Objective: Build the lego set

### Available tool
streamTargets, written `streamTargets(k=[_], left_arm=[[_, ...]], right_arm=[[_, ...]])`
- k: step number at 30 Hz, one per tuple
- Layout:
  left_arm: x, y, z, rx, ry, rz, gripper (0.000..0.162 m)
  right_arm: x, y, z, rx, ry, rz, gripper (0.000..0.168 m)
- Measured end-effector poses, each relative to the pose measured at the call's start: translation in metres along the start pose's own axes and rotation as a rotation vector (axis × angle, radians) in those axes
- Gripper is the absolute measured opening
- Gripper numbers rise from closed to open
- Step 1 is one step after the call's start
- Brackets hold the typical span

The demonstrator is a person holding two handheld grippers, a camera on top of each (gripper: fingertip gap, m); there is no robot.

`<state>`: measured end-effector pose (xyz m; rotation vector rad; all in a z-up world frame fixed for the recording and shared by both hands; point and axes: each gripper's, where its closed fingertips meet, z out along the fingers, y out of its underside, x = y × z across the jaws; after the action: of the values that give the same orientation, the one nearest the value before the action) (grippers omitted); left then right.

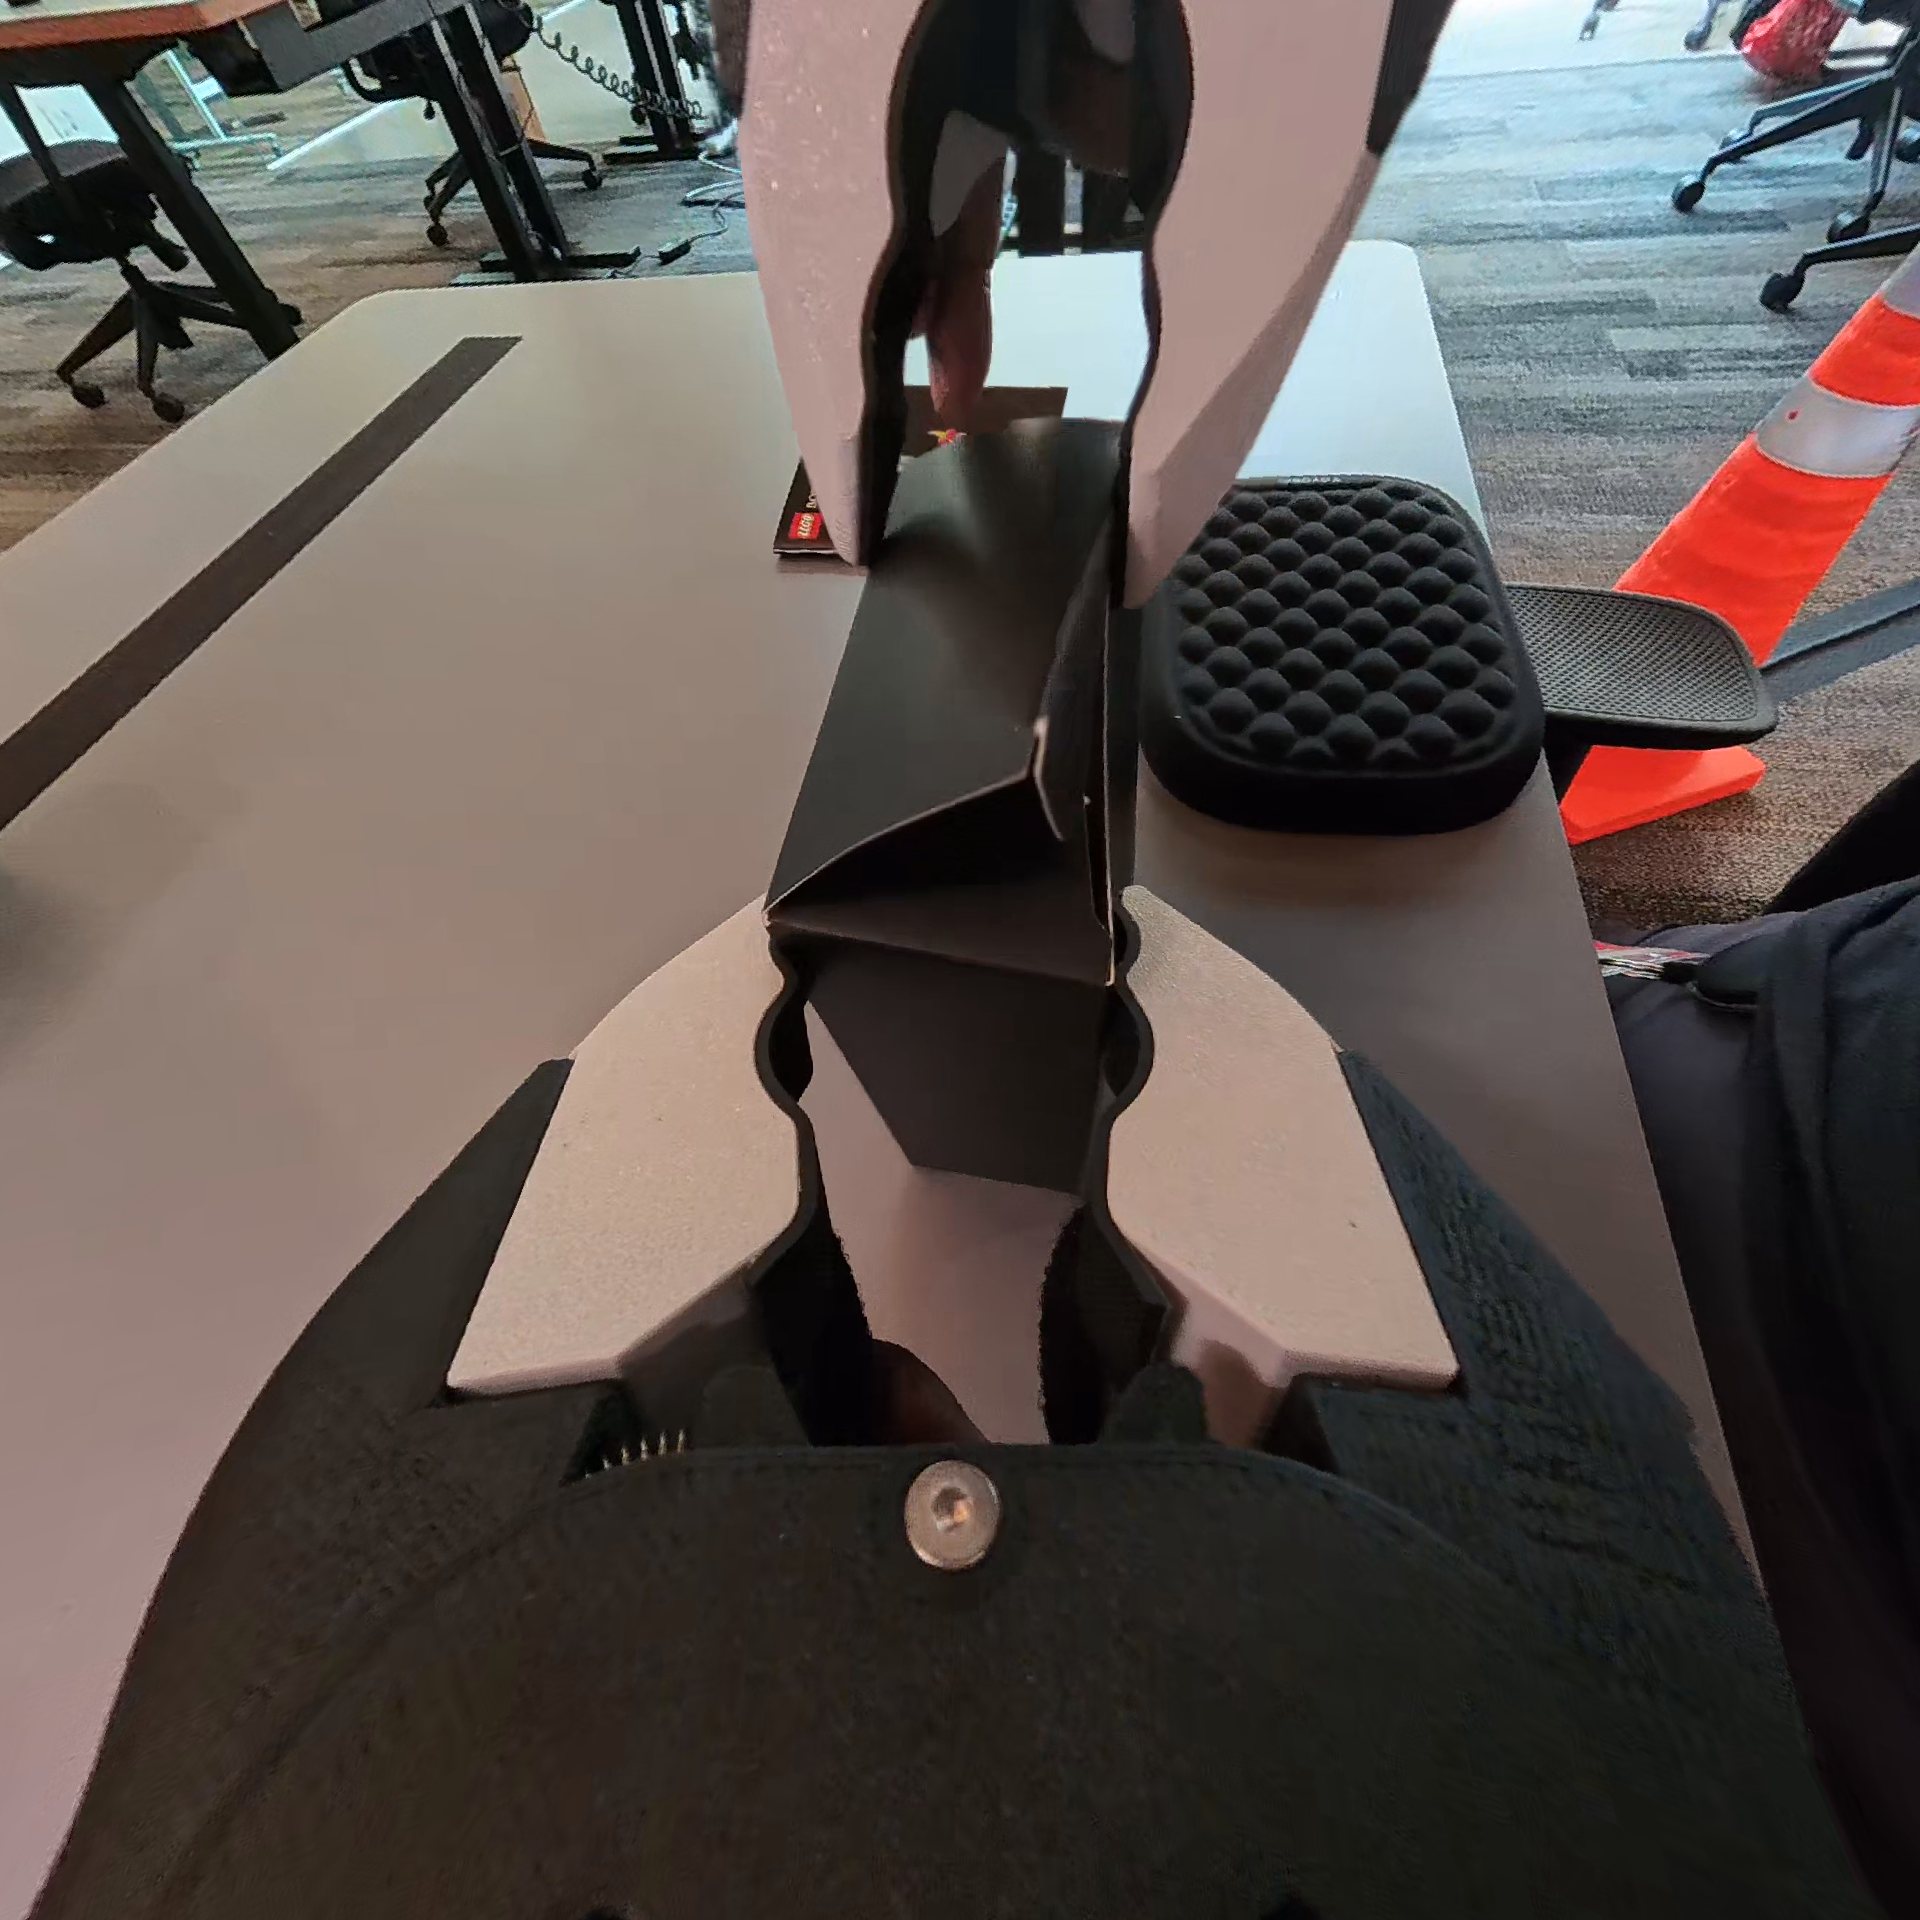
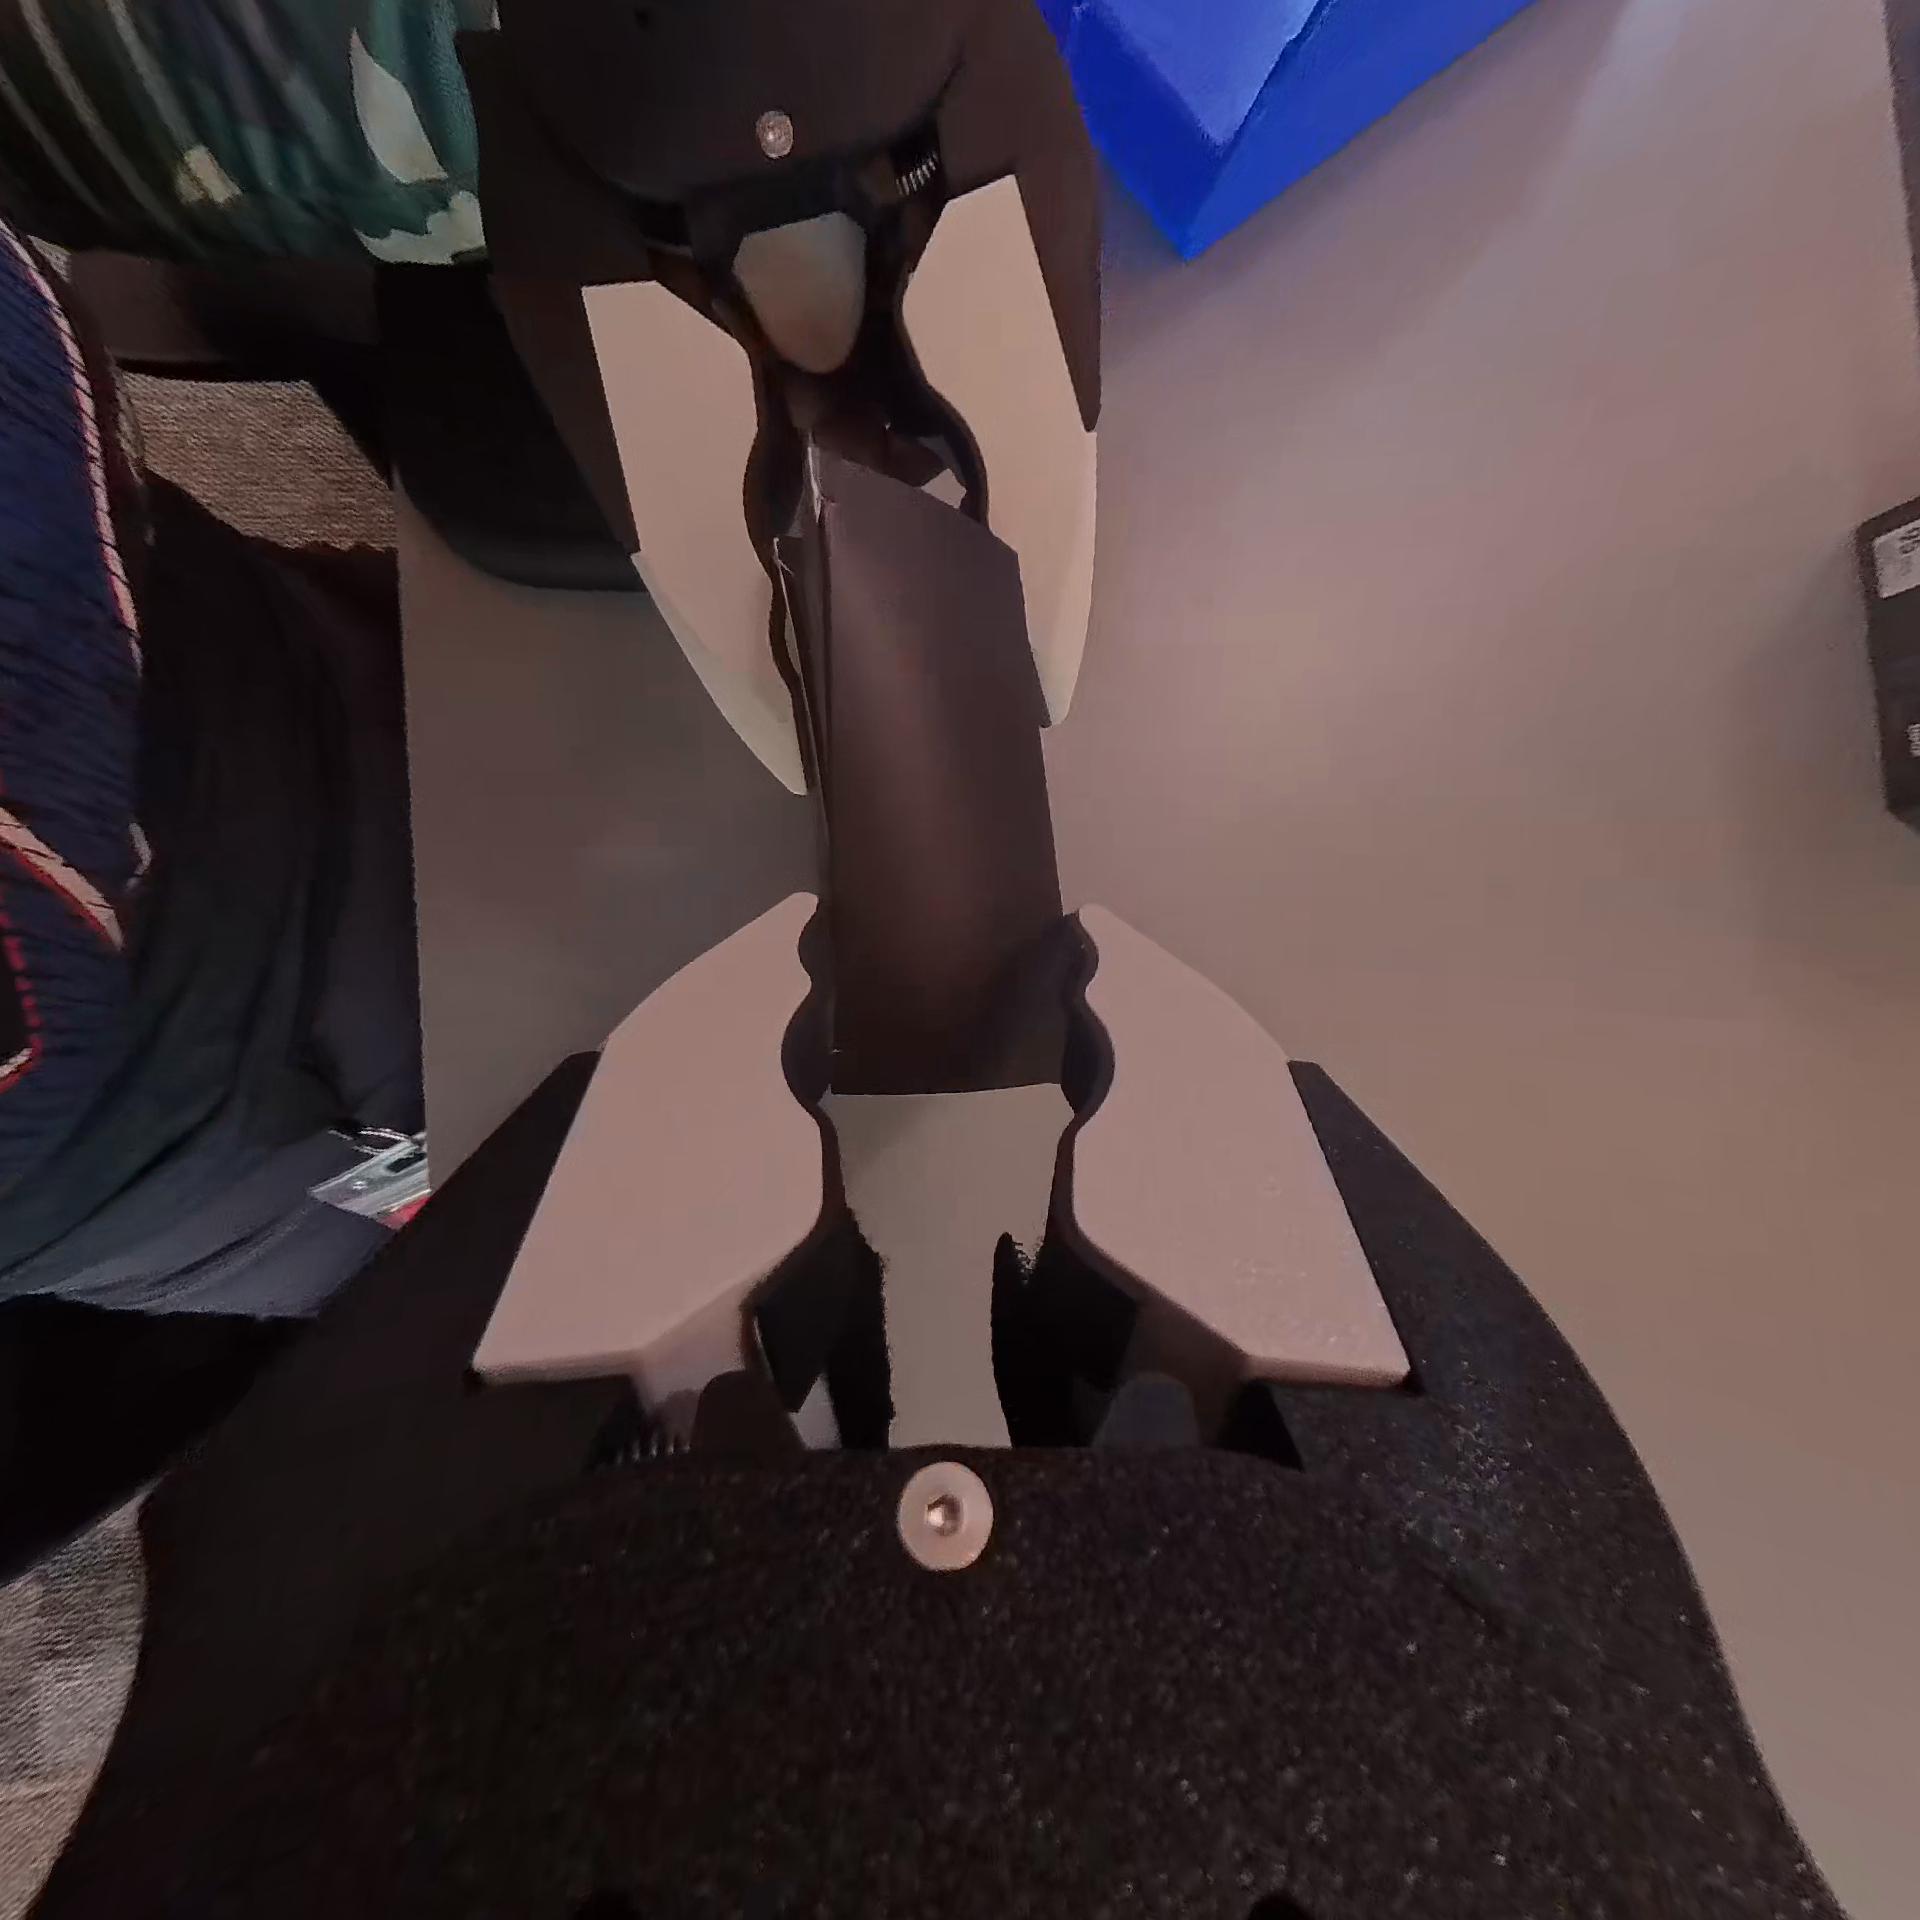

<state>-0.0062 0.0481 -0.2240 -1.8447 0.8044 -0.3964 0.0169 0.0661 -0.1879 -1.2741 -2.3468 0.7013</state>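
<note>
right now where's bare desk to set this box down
Wide bare desk lies left of the black box, up to the dark strip. The right is crowded: the black wrist pad fills the gap to the edge.

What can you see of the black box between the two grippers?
The black box is a long, narrow carton of matte black cardboard, held lengthwise above the grey table. The left gripper clamps one end, where flaps are folded open and creased; the right gripper clamps the opposite end. Both jaws press its side walls. In the left wrist view it passes beside a black padded rest. Contents are hidden.
</note>
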Motion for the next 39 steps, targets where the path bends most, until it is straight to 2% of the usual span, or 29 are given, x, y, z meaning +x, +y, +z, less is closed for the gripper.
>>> streamTargets(k=[4,6,9,12,15,18,20,22,25,28,31,34,39], left_arm=[[0.001,0.001,0.000,-0.005,0.010,0.021,0.055],[0.002,0.001,-0.001,-0.008,0.006,0.055,0.054],[0.002,0.000,0.000,-0.008,0.000,0.064,0.055],[0.003,-0.001,-0.001,0.011,0.009,0.077,0.055],[-0.001,-0.001,0.000,0.027,-0.011,0.057,0.055],[-0.003,-0.001,-0.001,0.046,-0.020,0.042,0.055],[-0.004,-0.001,-0.001,0.054,-0.023,0.030,0.055],[-0.005,-0.001,-0.001,0.065,-0.023,0.017,0.055],[-0.005,-0.001,-0.001,0.082,-0.015,0.003,0.055],[-0.003,-0.002,-0.001,0.094,0.001,0.013,0.055],[0.000,-0.003,0.001,0.103,0.016,0.024,0.055],[0.002,-0.004,0.001,0.108,0.021,0.038,0.055],[0.006,-0.004,0.000,0.127,0.036,0.062,0.055]], right_arm=[[-0.001,-0.002,-0.004,0.001,-0.146,0.088,0.040],[-0.003,-0.005,-0.008,0.026,-0.230,0.144,0.029],[-0.002,-0.004,-0.009,0.017,-0.309,0.189,0.033],[-0.001,-0.016,-0.018,0.076,-0.447,0.299,0.030],[0.008,-0.020,-0.023,0.124,-0.469,0.313,0.034],[0.011,-0.024,-0.025,0.207,-0.384,0.251,0.060],[0.011,-0.025,-0.028,0.300,-0.255,0.168,0.065],[0.013,-0.021,-0.029,0.391,-0.046,0.044,0.069],[0.021,-0.006,-0.029,0.470,0.288,-0.066,0.054],[0.030,0.008,-0.026,0.527,0.431,-0.070,0.034],[0.031,0.005,-0.020,0.622,0.341,-0.006,0.028],[0.024,-0.011,-0.022,0.734,0.157,0.042,0.007],[0.034,-0.011,-0.012,0.742,-0.318,0.581,0.002]])
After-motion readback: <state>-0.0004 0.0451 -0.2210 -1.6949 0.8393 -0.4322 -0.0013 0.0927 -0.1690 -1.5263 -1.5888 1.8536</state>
